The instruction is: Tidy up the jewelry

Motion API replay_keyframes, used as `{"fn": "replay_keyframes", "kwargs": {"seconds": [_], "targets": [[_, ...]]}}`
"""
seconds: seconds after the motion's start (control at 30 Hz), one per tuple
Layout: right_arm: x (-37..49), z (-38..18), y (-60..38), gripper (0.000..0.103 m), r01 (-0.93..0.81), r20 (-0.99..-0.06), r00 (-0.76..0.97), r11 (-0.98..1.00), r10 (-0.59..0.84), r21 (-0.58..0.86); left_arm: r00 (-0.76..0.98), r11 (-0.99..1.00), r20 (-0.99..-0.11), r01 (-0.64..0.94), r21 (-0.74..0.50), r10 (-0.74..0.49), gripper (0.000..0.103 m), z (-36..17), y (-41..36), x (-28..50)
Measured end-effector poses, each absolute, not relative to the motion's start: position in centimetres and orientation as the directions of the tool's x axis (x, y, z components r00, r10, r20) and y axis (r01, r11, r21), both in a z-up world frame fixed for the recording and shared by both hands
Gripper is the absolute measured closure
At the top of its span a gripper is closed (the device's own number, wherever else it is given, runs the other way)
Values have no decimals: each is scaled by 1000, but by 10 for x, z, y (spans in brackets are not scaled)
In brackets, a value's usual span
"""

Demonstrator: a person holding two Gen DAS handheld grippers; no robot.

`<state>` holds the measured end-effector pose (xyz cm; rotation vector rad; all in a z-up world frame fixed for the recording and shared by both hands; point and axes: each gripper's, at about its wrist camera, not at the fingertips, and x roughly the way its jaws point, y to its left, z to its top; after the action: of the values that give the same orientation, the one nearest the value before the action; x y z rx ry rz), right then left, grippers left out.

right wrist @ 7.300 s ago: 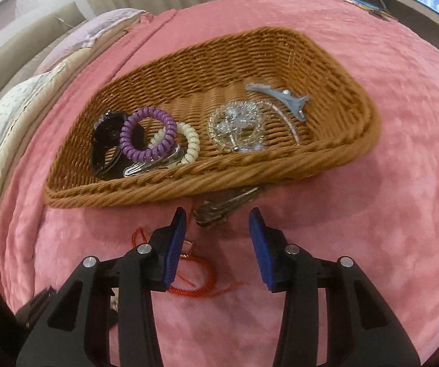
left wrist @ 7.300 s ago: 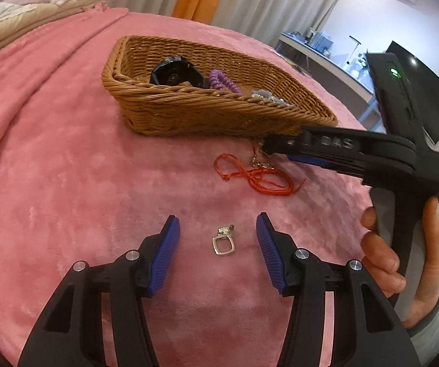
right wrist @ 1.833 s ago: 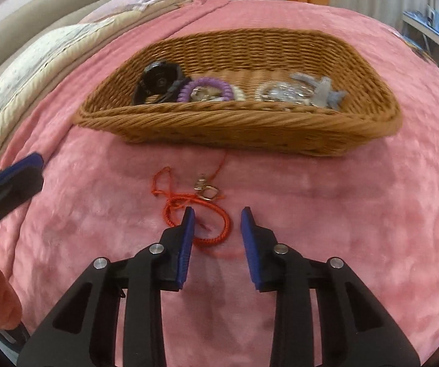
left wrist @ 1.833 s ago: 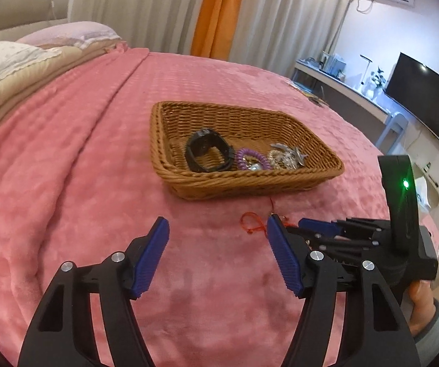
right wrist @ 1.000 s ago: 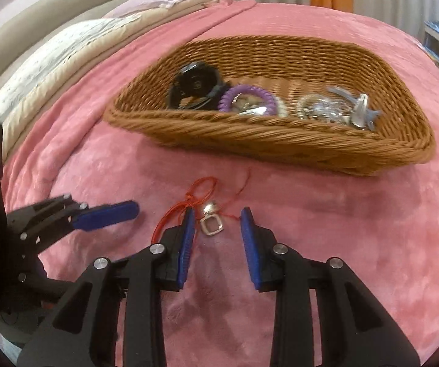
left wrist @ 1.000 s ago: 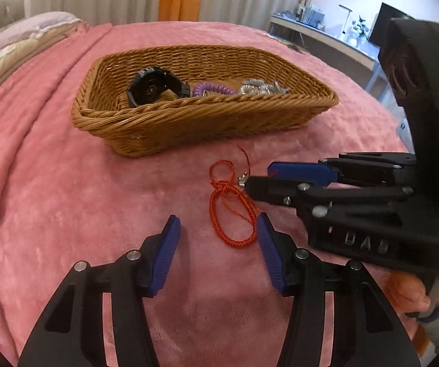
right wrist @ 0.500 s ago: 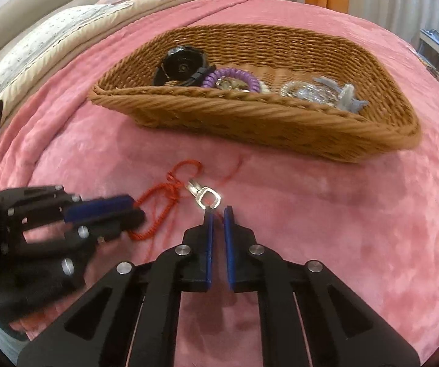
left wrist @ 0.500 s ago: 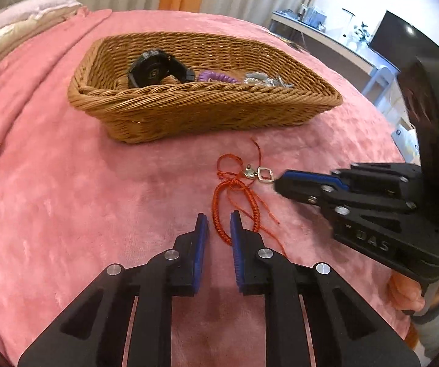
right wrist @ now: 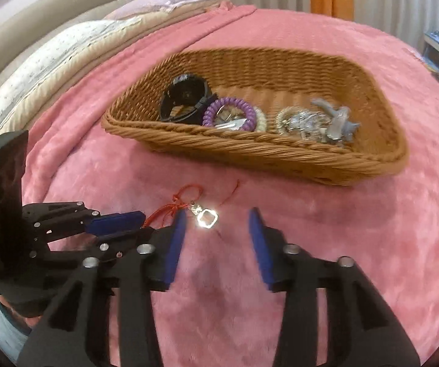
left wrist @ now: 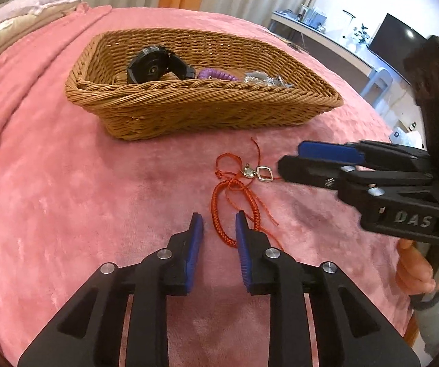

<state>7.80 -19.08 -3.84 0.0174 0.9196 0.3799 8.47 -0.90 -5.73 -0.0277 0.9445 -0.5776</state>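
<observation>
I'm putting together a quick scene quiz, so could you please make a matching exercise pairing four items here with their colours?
Things:
1. cord bracelet
2. coiled hair tie
3. watch
4. basket

Colours:
A. black
B. brown wicker
C. red
D. purple

Pairs: 1-C, 2-D, 3-A, 4-B
</observation>
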Motion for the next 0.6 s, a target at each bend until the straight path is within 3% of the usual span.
{"fn": "replay_keyframes", "kwargs": {"seconds": [0.1, 0.3, 0.6], "targets": [[83, -45, -178, 63, -339, -783, 539, 931, 311, 137, 446, 848, -755, 454, -273, -482, 81, -58, -9, 85], [85, -53, -162, 89, -351, -801, 553, 936, 227, 24, 450, 850, -757, 459, -258, -473, 81, -58, -11, 84], [47, -53, -210, 89, -252, -793, 577, 966, 194, 53, 455, 854, -760, 458, -247, -464, 79, -57, -14, 84]]}}
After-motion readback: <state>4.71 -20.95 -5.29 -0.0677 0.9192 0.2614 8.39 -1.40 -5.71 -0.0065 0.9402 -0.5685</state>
